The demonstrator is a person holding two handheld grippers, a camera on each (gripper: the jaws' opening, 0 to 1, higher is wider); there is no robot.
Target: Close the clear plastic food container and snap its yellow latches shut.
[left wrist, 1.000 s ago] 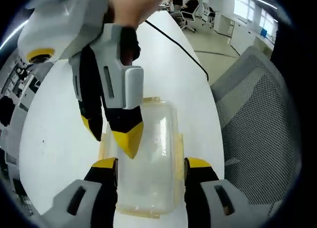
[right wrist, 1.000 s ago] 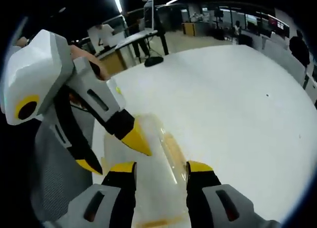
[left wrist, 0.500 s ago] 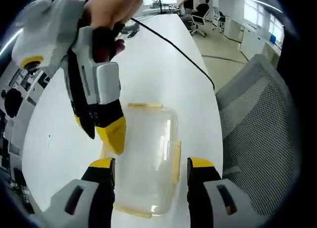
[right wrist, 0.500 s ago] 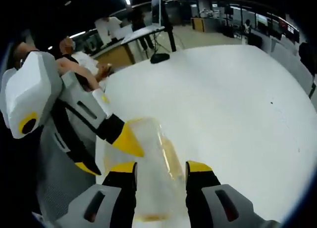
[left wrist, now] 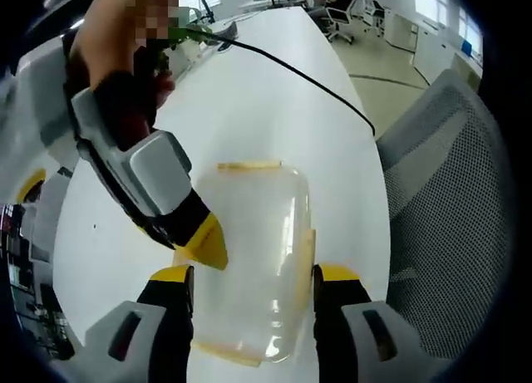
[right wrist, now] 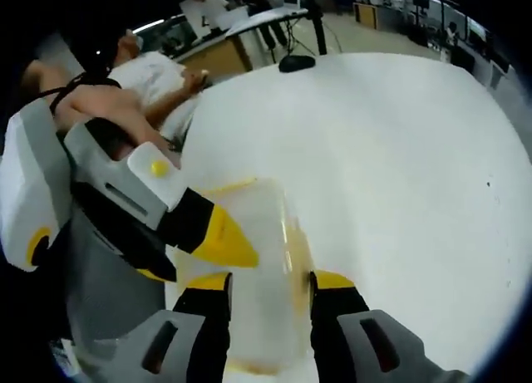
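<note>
Clear container (left wrist: 253,258) on white worktop (left wrist: 249,109), lid seated; yellow latches (left wrist: 304,262) apparently not yet snapped. Left gripper (left wrist: 253,279) open, jaws flanking the container. Right gripper (right wrist: 262,285) open astride it, one tip beside its edge.

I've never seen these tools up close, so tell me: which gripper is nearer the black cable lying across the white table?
Right. The right gripper sits at the container's side facing the black cable; the left gripper straddles the container's opposite end, farther from the cable.
</note>
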